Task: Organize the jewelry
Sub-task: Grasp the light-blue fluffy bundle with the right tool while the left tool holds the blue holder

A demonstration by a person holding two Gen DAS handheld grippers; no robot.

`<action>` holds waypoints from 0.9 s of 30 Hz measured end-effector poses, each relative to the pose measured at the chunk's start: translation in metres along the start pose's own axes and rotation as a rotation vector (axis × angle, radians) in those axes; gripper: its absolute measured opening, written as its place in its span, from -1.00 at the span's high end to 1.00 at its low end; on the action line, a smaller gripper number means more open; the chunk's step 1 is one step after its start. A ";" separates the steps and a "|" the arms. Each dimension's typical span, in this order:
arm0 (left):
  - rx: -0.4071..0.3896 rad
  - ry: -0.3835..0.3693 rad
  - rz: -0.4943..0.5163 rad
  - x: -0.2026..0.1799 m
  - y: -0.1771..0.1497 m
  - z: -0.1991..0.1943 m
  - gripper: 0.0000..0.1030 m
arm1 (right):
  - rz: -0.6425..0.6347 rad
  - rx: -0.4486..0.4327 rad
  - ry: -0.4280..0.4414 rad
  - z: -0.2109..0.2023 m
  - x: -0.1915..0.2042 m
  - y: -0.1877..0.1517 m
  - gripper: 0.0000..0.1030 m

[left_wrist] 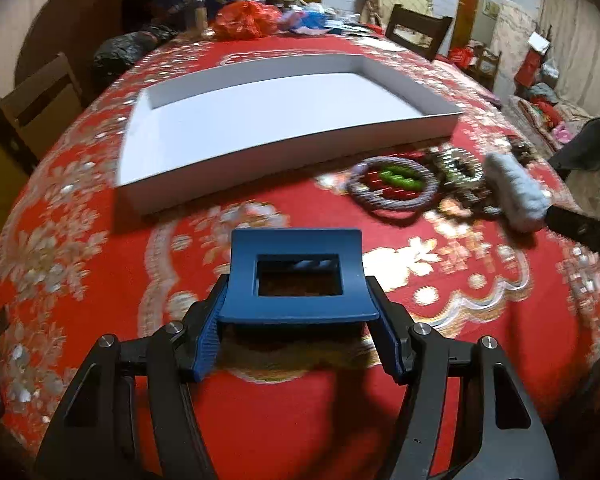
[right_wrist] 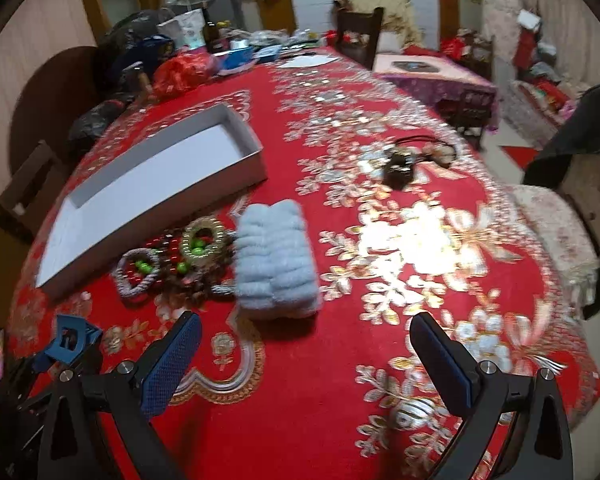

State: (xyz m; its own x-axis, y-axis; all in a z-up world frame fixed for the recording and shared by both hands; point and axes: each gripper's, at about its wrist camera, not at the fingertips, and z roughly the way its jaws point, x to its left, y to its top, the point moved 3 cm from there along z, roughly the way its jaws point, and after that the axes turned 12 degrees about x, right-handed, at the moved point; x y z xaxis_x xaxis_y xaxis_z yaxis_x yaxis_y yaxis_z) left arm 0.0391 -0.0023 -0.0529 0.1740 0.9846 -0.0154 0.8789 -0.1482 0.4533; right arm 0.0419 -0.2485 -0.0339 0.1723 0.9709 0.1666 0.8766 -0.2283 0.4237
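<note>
- The left claw (left_wrist: 300, 312) has a blue hair clip (left_wrist: 298, 276) between its two fingers. The pads press on the clip's sides, so the clip is held, low over the red surface (left_wrist: 300, 420).
- The right claw (right_wrist: 304, 364) is wide open and holds nothing. It hangs just above the surface, near a fluffy grey-blue hair piece (right_wrist: 274, 258).
- A white box (left_wrist: 260, 120) sits farther back. It looks empty inside.
- Beside the box is a little pile: a twisty hair ring (left_wrist: 392, 184) with green and red beads (left_wrist: 398, 180) in it, and a shiny gold ring (right_wrist: 204, 238).
- A dark hair tie (right_wrist: 398, 168) lies well apart from the pile.
- I think the clip is hard, light and smooth, so it may slip. Holding its flat sides is best.
- The fluffy piece looks soft and squashy. Pinch it across the middle.
- The rings look bendy and may snag on the beads. Take one by its edge.
- The beads look small and might roll away.
</note>
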 end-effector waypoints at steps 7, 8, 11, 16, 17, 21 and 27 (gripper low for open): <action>0.016 -0.012 -0.021 0.017 0.013 0.006 -0.23 | -0.034 0.028 0.150 0.020 -0.004 0.019 -0.48; 0.015 -0.003 -0.024 0.020 0.016 0.008 -0.23 | -0.044 0.032 0.171 0.023 -0.002 0.023 -0.44; 0.012 0.003 -0.044 0.029 0.023 0.010 -0.23 | -0.090 0.034 0.125 0.033 0.005 0.030 -0.22; 0.007 0.000 -0.050 0.030 0.025 0.011 -0.23 | -0.080 0.047 0.100 0.041 0.002 0.030 -0.14; 0.005 -0.008 -0.057 0.031 0.025 0.010 -0.23 | -0.061 0.044 0.112 0.041 0.000 0.030 -0.14; 0.004 -0.011 -0.058 0.031 0.024 0.010 -0.23 | -0.026 0.043 0.141 0.041 -0.004 0.031 -0.15; 0.013 0.012 -0.042 0.028 0.025 0.012 -0.24 | -0.014 0.026 0.117 0.037 -0.009 0.032 0.18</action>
State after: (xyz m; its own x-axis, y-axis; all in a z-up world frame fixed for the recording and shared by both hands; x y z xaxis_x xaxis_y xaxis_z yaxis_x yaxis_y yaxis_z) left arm 0.0711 0.0208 -0.0530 0.1318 0.9910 -0.0231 0.8908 -0.1082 0.4413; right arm 0.0845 -0.2620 -0.0549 0.1080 0.9584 0.2642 0.8902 -0.2115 0.4035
